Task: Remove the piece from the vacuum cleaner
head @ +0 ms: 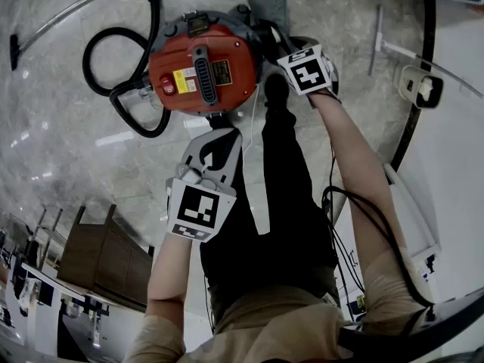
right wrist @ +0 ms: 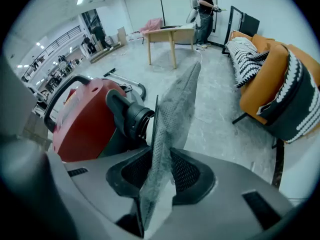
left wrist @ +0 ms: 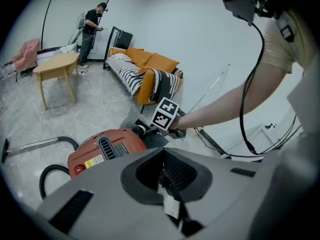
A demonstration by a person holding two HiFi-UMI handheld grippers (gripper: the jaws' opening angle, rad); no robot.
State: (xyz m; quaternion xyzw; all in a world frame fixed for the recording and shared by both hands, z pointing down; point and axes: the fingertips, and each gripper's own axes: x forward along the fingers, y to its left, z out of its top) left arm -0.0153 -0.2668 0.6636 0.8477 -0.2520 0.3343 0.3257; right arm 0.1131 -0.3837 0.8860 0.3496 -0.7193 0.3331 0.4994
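Note:
The red vacuum cleaner lies on the grey floor below me. My right gripper is at its far right side, shut on a grey mesh filter piece. In the right gripper view the filter piece stands upright, pinched between the pads of the right gripper, beside the vacuum's black port. My left gripper hovers on the near side of the vacuum and points at it. In its own view the left gripper looks shut, with no part of the vacuum in it.
A black hose and a metal wand trail left of the vacuum. Cables hang by my right arm. An orange sofa, a wooden table and a person are farther off. Wooden furniture stands at the lower left.

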